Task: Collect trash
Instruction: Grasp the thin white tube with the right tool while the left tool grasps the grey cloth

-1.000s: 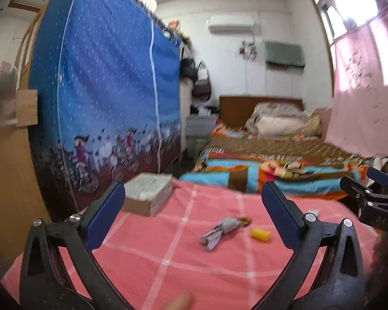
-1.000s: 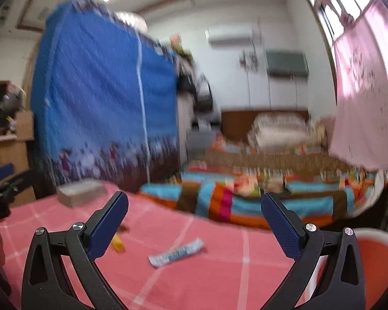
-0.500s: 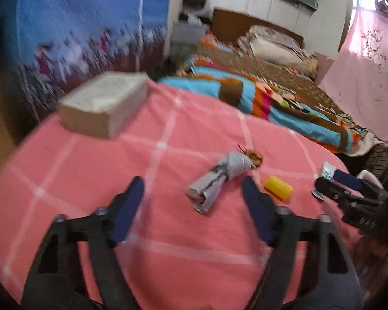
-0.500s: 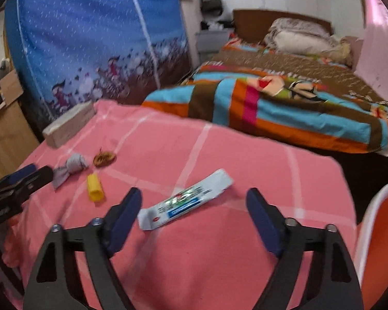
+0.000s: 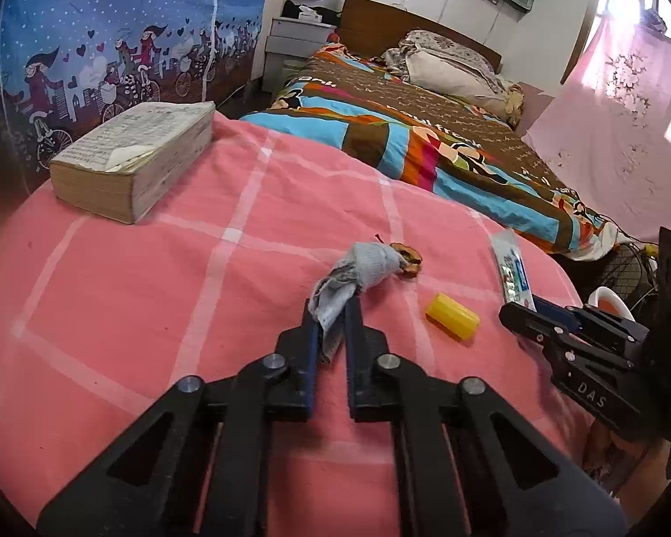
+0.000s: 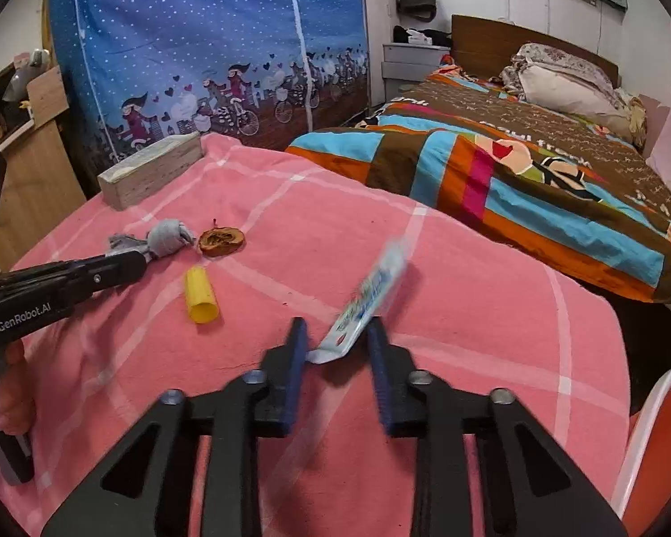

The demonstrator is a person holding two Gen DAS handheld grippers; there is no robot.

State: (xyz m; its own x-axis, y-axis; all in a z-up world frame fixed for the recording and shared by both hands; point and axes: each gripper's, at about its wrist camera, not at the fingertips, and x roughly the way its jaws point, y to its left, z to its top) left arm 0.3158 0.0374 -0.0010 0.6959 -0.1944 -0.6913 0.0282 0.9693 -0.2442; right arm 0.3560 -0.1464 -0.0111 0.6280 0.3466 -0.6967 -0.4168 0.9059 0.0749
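Trash is lying mid-frame on the pink cloth (image 5: 112, 295). Left gripper (image 5: 331, 313) is clamping the grey wad (image 5: 358, 273); right gripper (image 6: 335, 344) is closing around the wrapper's (image 6: 367, 300) near end. Advice: seat the wrapper deeper before lifting.

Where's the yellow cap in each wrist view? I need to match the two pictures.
Left wrist view: the yellow cap lies right of centre on the pink tablecloth, right of the grey rag.
Right wrist view: the yellow cap lies left of centre, below the rag.
Shared landmark: the thick book at the table's far left corner.
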